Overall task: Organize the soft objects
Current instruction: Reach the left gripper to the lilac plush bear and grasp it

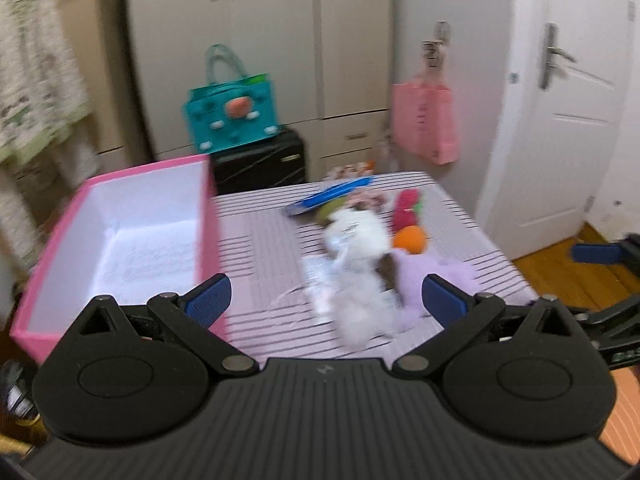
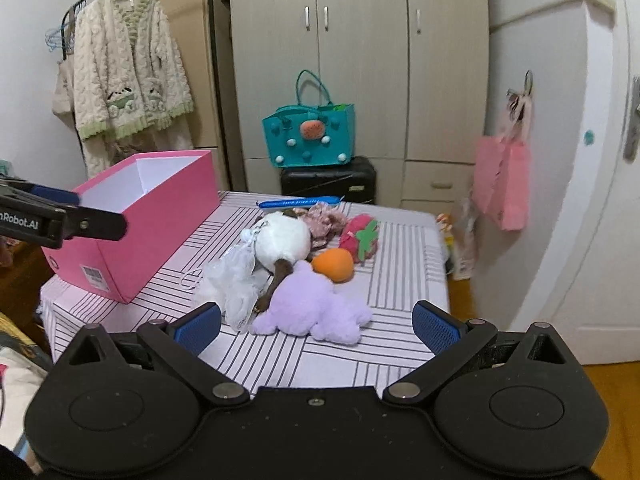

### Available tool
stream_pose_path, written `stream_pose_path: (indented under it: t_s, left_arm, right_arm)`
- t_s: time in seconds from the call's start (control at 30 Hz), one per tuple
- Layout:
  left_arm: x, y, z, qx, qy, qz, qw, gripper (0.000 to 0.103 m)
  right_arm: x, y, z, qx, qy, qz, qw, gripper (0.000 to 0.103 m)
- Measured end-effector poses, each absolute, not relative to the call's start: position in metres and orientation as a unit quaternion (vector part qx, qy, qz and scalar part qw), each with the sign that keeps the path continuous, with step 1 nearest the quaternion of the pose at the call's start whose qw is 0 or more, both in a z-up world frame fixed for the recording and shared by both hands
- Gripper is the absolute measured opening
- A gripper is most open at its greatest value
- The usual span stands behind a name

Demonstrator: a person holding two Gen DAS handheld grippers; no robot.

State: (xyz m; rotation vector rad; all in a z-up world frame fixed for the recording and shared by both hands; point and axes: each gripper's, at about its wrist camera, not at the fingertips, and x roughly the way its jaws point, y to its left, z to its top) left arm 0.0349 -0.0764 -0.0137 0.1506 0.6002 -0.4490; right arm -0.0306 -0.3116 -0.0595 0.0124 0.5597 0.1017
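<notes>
A pile of soft toys lies on the striped table (image 2: 404,268): a lilac plush (image 2: 312,308) at the front, a white plush (image 2: 282,242) behind it, an orange ball (image 2: 334,265), a red strawberry toy (image 2: 360,236) and a white mesh pouch (image 2: 236,280). In the left wrist view the same pile is blurred, with the white plush (image 1: 356,256) in the middle. An open pink box (image 2: 160,216) (image 1: 120,240), white inside, stands at the table's left. My left gripper (image 1: 326,300) hovers open before the pile. My right gripper (image 2: 316,326) is open just short of the lilac plush. Neither holds anything.
A blue flat pouch (image 2: 300,202) lies at the table's far edge. Behind stand a black suitcase (image 2: 328,180) with a teal bag (image 2: 310,136) on it, and grey wardrobes. A pink bag (image 2: 502,180) hangs at the right by a white door. A cardigan (image 2: 128,76) hangs at the left.
</notes>
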Motion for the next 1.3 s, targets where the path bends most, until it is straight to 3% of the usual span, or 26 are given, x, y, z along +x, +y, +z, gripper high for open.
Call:
stream_pose_path:
  t_s: [0.27,0.53,0.7,0.8,1.0,1.17,1.3]
  left_arm:
    - [0.054,-0.119,-0.036,0.077,0.29,-0.294,0.908,0.099]
    - [0.081,-0.143,-0.068,0.045,0.304,-0.356,0.883,0.083]
    - [0.096,-0.162,-0.088,0.052,0.341,-0.366,0.864,0.068]
    - [0.106,-0.167,-0.1,0.05,0.363,-0.361,0.858,0.068]
    - [0.116,-0.169,-0.111,0.039,0.386,-0.362,0.848,0.064]
    - [0.115,-0.172,-0.114,0.032,0.396,-0.37,0.84,0.063]
    - [0.117,-0.175,-0.114,0.031,0.394,-0.356,0.847,0.063]
  right_arm:
    - [-0.007,-0.327,-0.094,0.007,0.273,0.082,0.959,0.097]
    - [0.017,-0.333,-0.123,0.002,0.267,0.109,0.958,0.091]
    - [0.031,-0.334,-0.14,-0.002,0.255,0.114,0.96,0.091]
    - [0.04,-0.336,-0.148,-0.002,0.265,0.114,0.957,0.09]
    - [0.056,-0.34,-0.158,0.013,0.285,0.127,0.95,0.078]
    - [0.059,-0.339,-0.166,0.011,0.286,0.137,0.948,0.074]
    - [0.057,-0.339,-0.166,0.007,0.28,0.137,0.95,0.058]
